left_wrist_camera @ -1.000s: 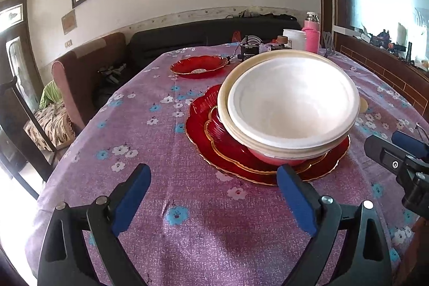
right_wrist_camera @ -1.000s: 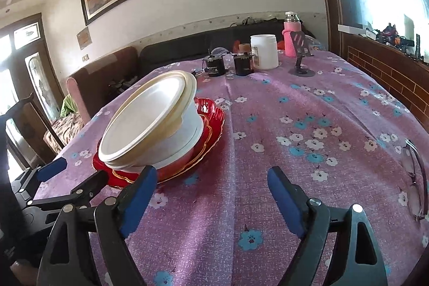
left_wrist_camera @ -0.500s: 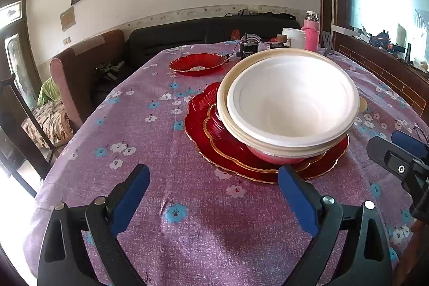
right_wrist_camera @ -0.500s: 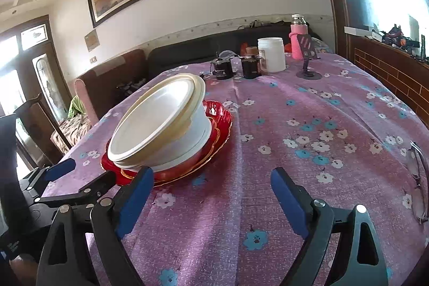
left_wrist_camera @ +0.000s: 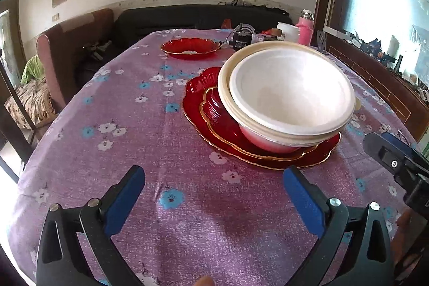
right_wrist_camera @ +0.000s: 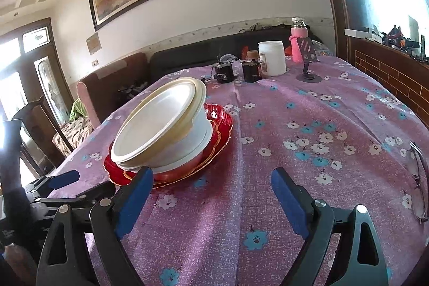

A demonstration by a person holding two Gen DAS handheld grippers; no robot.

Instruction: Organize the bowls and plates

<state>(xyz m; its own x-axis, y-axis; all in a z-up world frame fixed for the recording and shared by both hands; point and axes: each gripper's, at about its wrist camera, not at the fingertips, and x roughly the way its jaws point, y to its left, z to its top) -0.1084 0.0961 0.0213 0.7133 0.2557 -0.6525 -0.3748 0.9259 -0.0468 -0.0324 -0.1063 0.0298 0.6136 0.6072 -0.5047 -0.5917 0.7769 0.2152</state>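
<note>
A stack of white and cream bowls (left_wrist_camera: 289,95) sits tilted on red gold-rimmed plates (left_wrist_camera: 203,109) in the middle of the purple flowered table. The stack also shows in the right wrist view (right_wrist_camera: 163,130), on the same red plates (right_wrist_camera: 219,125). A separate red plate (left_wrist_camera: 190,47) lies at the far side. My left gripper (left_wrist_camera: 214,189) is open and empty, in front of the stack. My right gripper (right_wrist_camera: 211,189) is open and empty, to the right of the stack; its fingers show at the left wrist view's right edge (left_wrist_camera: 388,152).
At the table's far end stand a white jar (right_wrist_camera: 271,58), a pink bottle (right_wrist_camera: 297,44), a phone stand (right_wrist_camera: 308,63) and two small black devices (right_wrist_camera: 236,70). Eyeglasses (right_wrist_camera: 415,178) lie at the right edge. A sofa and chairs stand beyond the table (right_wrist_camera: 321,152).
Both grippers have drawn back slightly from the stack and risen a little. The bowls and plates have not moved.
</note>
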